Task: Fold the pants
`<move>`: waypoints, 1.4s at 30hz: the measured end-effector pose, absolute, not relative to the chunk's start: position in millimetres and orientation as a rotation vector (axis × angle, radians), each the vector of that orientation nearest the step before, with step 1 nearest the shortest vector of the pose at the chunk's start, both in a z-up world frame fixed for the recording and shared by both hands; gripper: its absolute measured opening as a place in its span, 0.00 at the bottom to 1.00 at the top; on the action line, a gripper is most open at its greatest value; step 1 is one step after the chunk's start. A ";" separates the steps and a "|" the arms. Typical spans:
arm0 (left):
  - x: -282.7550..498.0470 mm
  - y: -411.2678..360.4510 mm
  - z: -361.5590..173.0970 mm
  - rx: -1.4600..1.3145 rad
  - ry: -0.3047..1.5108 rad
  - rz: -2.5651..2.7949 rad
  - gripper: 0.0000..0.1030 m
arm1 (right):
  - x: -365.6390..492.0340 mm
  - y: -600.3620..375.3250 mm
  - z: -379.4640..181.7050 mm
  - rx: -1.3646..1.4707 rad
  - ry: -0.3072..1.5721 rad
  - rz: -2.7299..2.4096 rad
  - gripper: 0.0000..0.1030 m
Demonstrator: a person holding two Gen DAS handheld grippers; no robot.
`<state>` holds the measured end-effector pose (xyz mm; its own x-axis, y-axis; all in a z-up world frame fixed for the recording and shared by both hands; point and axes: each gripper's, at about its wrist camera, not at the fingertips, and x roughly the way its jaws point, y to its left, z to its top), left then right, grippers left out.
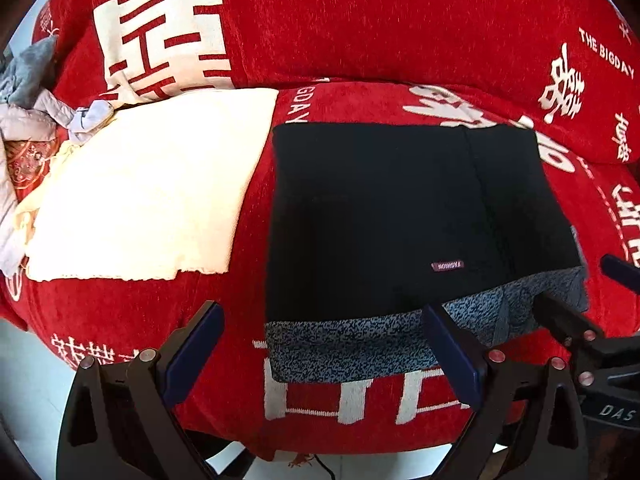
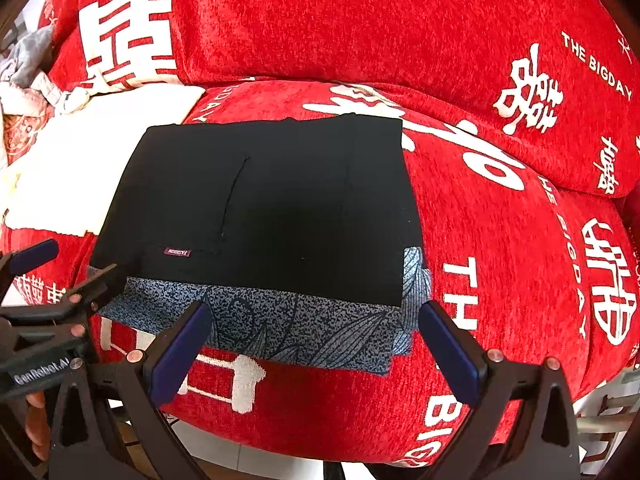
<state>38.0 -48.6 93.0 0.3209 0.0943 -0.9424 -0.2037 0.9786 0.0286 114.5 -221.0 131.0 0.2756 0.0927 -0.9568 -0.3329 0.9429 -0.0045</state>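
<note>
Black pants (image 1: 404,208) lie folded into a flat rectangle on a red sofa seat, with a small purple label (image 1: 447,266) near the front. They rest on a grey-blue patterned garment (image 1: 360,344) whose strip shows along the front edge. My left gripper (image 1: 320,344) is open and empty, just in front of the pile's left part. My right gripper (image 2: 316,336) is open and empty, over the patterned strip (image 2: 304,328) in front of the pants (image 2: 264,208). Each gripper shows in the other's view: the right one (image 1: 580,288), the left one (image 2: 76,268).
A cream folded cloth (image 1: 148,188) lies left of the pants. Loose grey and white clothes (image 1: 28,92) are piled at the far left. The red sofa backrest (image 1: 360,20) with white lettering rises behind. The seat's front edge (image 2: 320,432) drops to a pale floor.
</note>
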 end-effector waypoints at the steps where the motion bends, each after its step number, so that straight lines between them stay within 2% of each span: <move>1: 37.7 -49.8 93.3 -0.096 1.229 0.191 0.96 | 114.8 -221.0 131.3 -0.219 1.262 0.289 1.00; 42: 34.2 -50.7 86.4 -0.117 1.280 0.225 0.96 | 114.6 -220.1 124.5 -0.213 1.279 0.304 1.00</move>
